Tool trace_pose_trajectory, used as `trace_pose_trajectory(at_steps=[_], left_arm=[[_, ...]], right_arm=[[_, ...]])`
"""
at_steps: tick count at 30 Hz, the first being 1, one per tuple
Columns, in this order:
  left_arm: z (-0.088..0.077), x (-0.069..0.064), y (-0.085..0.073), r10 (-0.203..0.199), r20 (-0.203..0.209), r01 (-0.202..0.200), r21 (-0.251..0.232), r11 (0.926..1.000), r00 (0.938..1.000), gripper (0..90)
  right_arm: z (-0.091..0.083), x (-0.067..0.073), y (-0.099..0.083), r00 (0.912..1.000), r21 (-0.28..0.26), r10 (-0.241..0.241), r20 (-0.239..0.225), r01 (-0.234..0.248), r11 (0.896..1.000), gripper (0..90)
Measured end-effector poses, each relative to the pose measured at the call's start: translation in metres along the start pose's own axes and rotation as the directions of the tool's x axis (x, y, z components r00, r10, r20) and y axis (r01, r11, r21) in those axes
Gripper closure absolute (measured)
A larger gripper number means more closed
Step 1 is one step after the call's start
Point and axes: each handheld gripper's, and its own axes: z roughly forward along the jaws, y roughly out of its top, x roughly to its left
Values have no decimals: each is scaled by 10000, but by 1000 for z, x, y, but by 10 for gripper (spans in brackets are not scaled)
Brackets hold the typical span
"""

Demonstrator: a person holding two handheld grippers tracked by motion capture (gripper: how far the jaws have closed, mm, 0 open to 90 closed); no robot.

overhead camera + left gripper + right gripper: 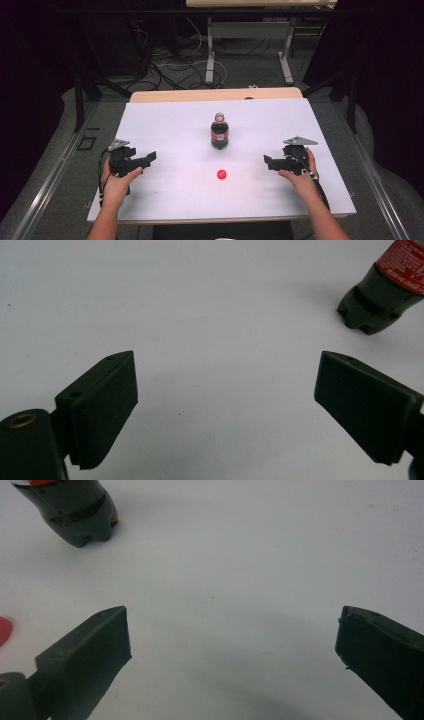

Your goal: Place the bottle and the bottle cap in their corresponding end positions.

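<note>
**High view: bottle uncapped, both grippers empty**

Cola bottle (219, 132) upright at bench (165, 125) centre, open at top. Red cap (221, 174) lying just near of it, apart. Left hand-held gripper (150, 157) at left, jaws spread wide, nothing between. Right hand-held gripper (267, 161) at right, jaws likewise wide, empty. Both well apart from bottle and cap, pointing inward.

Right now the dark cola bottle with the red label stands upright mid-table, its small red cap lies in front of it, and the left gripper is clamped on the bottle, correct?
Not quite. The left gripper is open and empty, apart from the dark cola bottle with the red label, as the left gripper view shows. The bottle does stand upright, with the small red cap lying in front.
</note>
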Motion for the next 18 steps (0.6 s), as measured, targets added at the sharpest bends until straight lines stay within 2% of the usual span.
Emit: trace_pose_trajectory(at_steps=[3, 5, 8, 12, 18], left_arm=[[2, 3, -3, 75, -182, -75, 17, 10000, 9998, 69], [4, 4, -4, 14, -222, -14, -5, 10000, 9998, 53], [7, 6, -7, -76, -280, 77, 27, 10000, 9996, 24], [10, 7, -9, 97, -638, -80, 272, 9996, 9979, 6], [16, 7, -15, 212, -773, -179, 432, 9989, 9968, 6]], right_arm=[[3, -5, -2, 9999, 22, 40, 111, -41, 10000, 7], [5, -8, -4, 9996, 77, 202, 188, -204, 9998, 7], [7, -13, -6, 9993, 90, 195, 304, -198, 9998, 7], [8, -16, -9, 9987, 139, 302, 422, -308, 9994, 7], [10, -17, -10, 9985, 135, 275, 463, -282, 9995, 7]])
